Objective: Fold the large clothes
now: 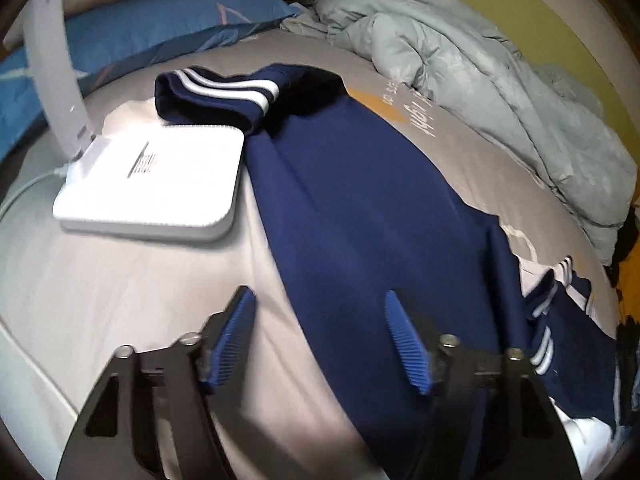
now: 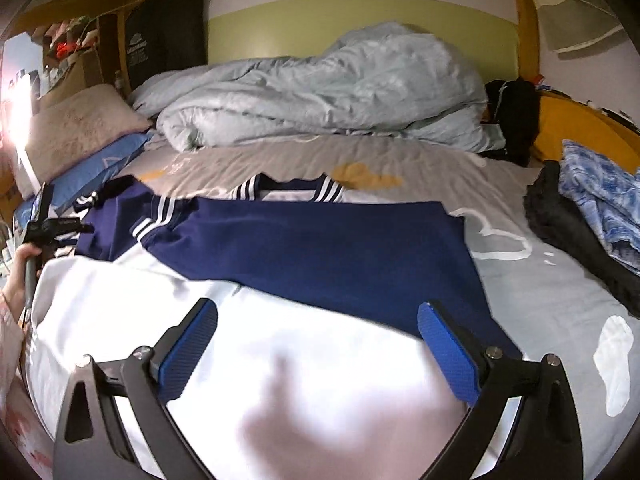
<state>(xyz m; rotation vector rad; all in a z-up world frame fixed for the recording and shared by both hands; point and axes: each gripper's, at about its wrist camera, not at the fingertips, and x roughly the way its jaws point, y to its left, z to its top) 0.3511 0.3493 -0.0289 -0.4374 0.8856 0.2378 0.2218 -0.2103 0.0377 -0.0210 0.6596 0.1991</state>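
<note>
A: Navy-and-white jacket [image 2: 320,248], lying spread on the grey bed sheet [image 2: 540,300]: we are viewing it with its striped collar [image 2: 292,190] toward the crumpled duvet [image 2: 320,92] and one navy sleeve [image 1: 360,208] folded across the white body [image 2: 240,340].

B: And the grippers, relative to the jacket?

A: We are holding the left gripper [image 1: 320,336] over the sleeve's near edge, its ribbed blue pads [image 1: 404,340] spread with nothing pinched; one pad is over navy cloth, the other over bare sheet. The right gripper [image 2: 316,344] is hanging over the white body, its jaws wide apart and gripping nothing.

B: What is the striped cuff [image 1: 224,92] resting on?

A: It is lying just beyond a white flat box [image 1: 156,188] that sits beside the sleeve; a person's hand [image 2: 16,276] on the left handle is showing at the jacket's far left.

B: How should we do this step well?

A: In our judgement, we should be closing on the sleeve's edge alone, not the sheet beneath, lifting evenly, and keeping the fold line straight so the cuff is not dragging against the box.
</note>
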